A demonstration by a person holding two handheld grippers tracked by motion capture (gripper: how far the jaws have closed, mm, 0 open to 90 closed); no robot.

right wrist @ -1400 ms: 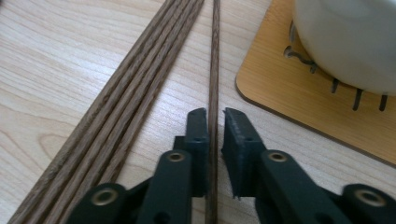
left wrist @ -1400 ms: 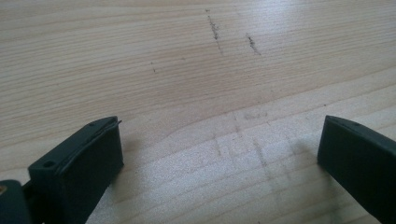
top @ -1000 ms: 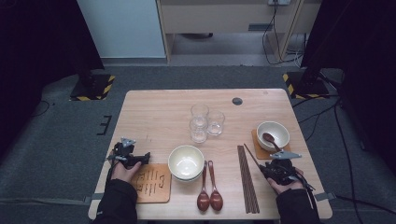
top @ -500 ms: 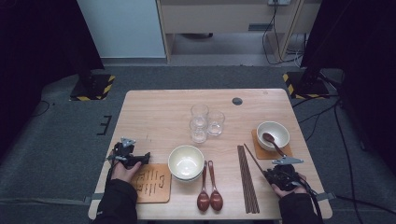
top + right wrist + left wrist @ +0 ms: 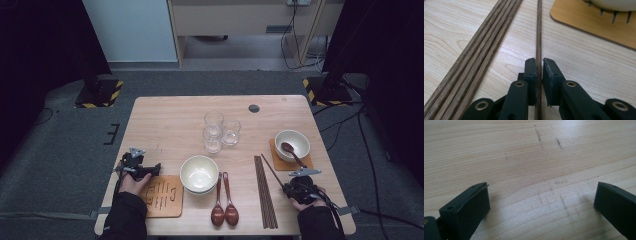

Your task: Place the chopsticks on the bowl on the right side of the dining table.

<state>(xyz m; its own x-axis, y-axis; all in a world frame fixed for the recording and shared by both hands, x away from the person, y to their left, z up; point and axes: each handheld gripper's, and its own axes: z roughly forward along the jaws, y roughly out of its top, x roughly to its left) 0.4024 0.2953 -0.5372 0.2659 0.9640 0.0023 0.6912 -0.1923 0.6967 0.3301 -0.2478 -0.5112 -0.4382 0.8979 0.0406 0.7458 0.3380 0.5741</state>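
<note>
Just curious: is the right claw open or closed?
Closed: the right gripper has just been closing its jaws onto a single chopstick.

We find almost nothing that we can read. The wooden coaster [image 5: 161,196] near the counter's front left corner carries dark carved or printed marks, a few short strokes and curls arranged in rows, but in the high view they are too small and soft for us to make out as letters or characters. The second coaster [image 5: 596,23], seen from the right gripper view, shows short dark slits at the bowl's foot and no writing. We see no brand names, numbers or labels elsewhere.
</note>
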